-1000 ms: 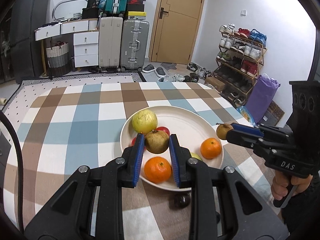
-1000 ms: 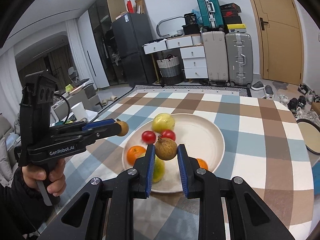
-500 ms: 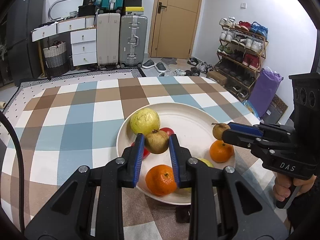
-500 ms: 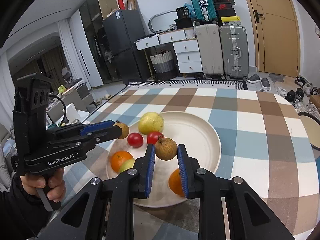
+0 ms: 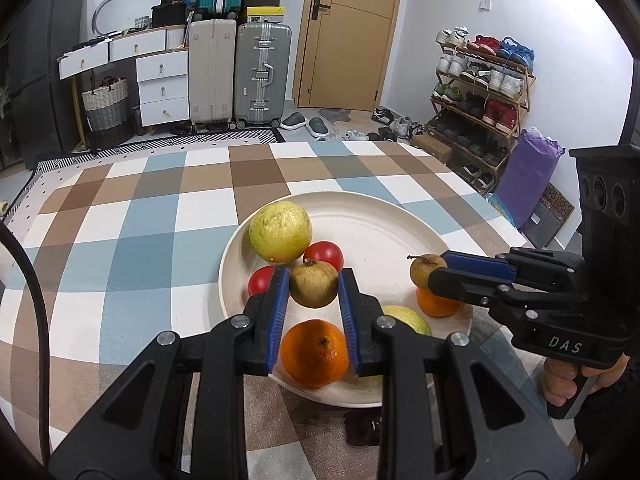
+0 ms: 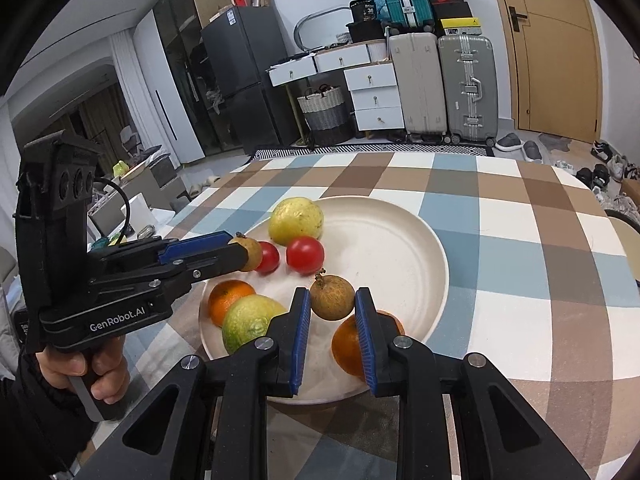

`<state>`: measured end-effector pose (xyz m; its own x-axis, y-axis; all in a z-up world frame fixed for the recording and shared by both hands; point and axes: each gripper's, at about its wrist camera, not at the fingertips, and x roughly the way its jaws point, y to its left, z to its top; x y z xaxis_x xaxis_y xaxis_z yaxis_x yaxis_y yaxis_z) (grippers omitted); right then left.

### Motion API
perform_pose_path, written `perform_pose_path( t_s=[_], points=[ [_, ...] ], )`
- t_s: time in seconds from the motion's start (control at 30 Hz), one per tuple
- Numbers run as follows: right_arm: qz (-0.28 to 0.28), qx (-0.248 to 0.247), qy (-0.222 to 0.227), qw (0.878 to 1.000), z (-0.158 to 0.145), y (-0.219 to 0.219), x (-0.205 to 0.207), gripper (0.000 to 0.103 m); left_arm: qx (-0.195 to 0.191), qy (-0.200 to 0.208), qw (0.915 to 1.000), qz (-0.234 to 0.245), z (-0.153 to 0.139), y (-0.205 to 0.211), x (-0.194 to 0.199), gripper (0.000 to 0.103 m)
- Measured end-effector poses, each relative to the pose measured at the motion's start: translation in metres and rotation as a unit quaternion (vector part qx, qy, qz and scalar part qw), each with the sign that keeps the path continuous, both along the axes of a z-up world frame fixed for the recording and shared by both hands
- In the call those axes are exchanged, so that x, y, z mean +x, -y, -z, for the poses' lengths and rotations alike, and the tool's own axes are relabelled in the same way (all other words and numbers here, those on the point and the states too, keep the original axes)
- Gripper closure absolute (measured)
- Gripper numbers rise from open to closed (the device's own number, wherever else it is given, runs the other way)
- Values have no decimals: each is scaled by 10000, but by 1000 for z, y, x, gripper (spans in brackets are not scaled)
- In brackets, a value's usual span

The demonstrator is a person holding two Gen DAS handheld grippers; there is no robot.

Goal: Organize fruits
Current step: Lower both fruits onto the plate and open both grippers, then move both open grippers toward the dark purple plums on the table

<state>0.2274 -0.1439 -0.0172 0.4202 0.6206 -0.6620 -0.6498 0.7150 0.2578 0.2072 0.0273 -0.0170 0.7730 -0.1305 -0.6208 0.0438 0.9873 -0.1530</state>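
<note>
- Each gripper clenched a small, round, brown-skinned fruit with a rough, speckled rind and a short stem stub.
- The left gripper point(image 5: 313, 286) held its brown fruit point(image 5: 314, 283) between the blue pads, above the near left part of a cream plate point(image 5: 384, 220).
- The right gripper point(image 6: 332, 300) held the second brown fruit point(image 6: 332, 297) the same way, above the near middle of the plate.
- On the plate lay a large yellow-green fruit point(image 5: 280, 232) at the far left, two red tomatoes point(image 5: 326, 254) just beside it, an orange point(image 5: 314, 354) at the near rim, a second orange point(image 5: 436, 306) to the right and a green fruit point(image 6: 250, 320) near the rim.
- The plate sat on a table with a checked cloth point(image 5: 132, 240) of blue, brown and white.
- A small dark thing point(image 5: 362, 426) lay on the cloth just near of the plate; what it was I could not tell.
- Suitcases point(image 5: 262, 72), a white chest of drawers point(image 5: 162, 88), a wooden door point(image 5: 346, 36) and a shoe rack point(image 5: 480, 92) stood far behind the table.
- Both fruits sat right at the fingertips, pressed from both sides, clear of the fruit below.
</note>
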Motion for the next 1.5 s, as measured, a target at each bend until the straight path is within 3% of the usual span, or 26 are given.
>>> perform_pose_path(
  t_s=[0.57,0.6,0.63,0.67,0.7,0.73,0.8,0.93,1.07,1.13,1.17,1.27,1.5],
  points=[
    [-8,75,84,9999,-5,2,-7,77,-61,-15,10000,14,1,0,-6,79],
    [26,97,89,9999,-6,4,-7,69,-46,-17,10000,10,0,0,-7,72],
    [90,128,115,9998,-6,6,-7,60,-28,3,10000,-47,-1,-1,-9,60],
    [180,152,161,9996,-7,9,-8,57,-11,27,9999,-108,-2,-2,-12,52],
    [228,161,179,9995,-7,11,-8,55,-5,44,9999,-152,-4,-3,-15,35],
    [249,150,186,9994,-8,11,-9,54,-19,91,9997,-216,-5,-5,-18,25],
    [324,88,249,9991,-9,13,-11,48,-8,158,9995,-266,-10,-7,-24,21],
    [365,143,284,9988,-11,18,-18,21,39,195,9990,-409,-16,-10,-37,16],
    [469,120,339,9983,-16,23,-24,12,146,149,9984,-518,-15,-11,-50,15],
    [510,154,344,9980,-17,27,-27,2,145,186,9984,-518,-15,-11,-59,5],
    [560,144,351,9977,-18,29,-28,0,147,217,9984,-500,-15,-10,-62,0],
    [761,5,423,9962,-17,32,-31,0,256,280,9981,-495,-16,-7,-73,0],
    [675,-110,393,9969,-14,30,-39,0,181,161,9980,-580,-5,-9,-92,0]
  ],
)
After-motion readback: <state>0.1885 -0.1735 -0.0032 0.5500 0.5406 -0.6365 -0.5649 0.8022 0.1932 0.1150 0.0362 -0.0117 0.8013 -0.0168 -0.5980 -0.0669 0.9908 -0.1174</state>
